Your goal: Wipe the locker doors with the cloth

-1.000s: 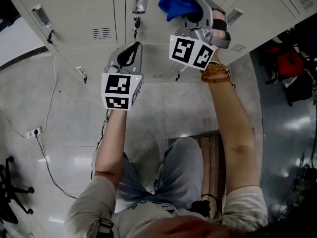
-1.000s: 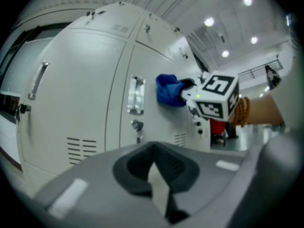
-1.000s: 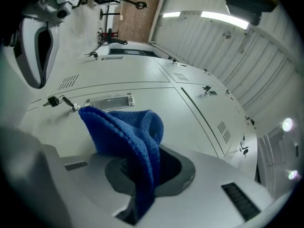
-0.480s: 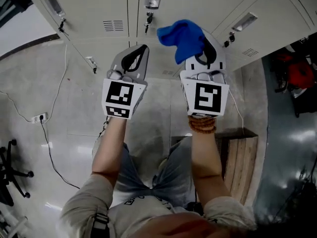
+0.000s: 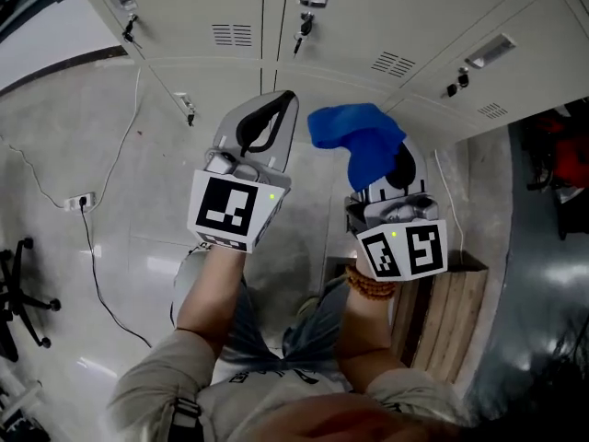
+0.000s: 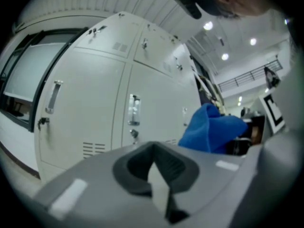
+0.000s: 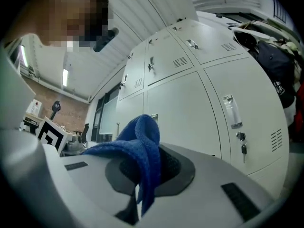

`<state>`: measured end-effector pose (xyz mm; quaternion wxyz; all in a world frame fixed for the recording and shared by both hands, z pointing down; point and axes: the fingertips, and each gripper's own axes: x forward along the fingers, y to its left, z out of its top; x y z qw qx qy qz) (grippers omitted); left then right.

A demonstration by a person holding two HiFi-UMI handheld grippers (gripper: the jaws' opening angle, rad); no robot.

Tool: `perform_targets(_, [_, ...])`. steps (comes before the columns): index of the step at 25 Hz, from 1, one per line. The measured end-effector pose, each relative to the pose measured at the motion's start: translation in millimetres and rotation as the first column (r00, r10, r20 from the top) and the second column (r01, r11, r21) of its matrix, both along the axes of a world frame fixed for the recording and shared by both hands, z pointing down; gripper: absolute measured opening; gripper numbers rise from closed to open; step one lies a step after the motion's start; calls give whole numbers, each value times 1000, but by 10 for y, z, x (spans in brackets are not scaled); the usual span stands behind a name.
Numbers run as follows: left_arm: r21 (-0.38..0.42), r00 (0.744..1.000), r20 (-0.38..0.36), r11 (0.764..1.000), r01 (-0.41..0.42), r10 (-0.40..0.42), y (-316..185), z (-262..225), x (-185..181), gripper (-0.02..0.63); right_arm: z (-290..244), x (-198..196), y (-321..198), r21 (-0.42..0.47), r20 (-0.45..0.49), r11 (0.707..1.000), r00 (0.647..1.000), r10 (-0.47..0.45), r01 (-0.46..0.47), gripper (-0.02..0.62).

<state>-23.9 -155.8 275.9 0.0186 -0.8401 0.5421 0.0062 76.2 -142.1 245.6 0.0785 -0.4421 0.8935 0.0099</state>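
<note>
Right claw (image 5: 396, 166): clenched on blue terry cloth (image 5: 357, 139), which bunches above jaws; I see it near pale grey metal locker doors (image 5: 386, 12), not touching. Left claw (image 5: 267, 122): jaws together, nothing between.

left hand-held gripper (image 6: 159, 186), jaws together with nothing between them, faces pale locker doors (image 6: 85, 113); blue cloth (image 6: 213, 129) at right.

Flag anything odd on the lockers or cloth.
Nothing stands out. The locker doors are shut and show no damage. The blue cloth is bunched in the right gripper's shut jaws, clear of the doors. The left gripper is shut, empty.
</note>
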Motion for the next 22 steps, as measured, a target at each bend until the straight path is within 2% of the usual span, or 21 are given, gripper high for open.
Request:
perform_targets(16, [18,999,-29,1000,-17,18,61,-105,170,2,-85,111,56,8,24,1000,1000,-5,5,28])
perform_targets(22, [23,1000,-16,999,-24,24,59,-112,246,2,-97,199,27,11,33,1000,999,3,-3,28])
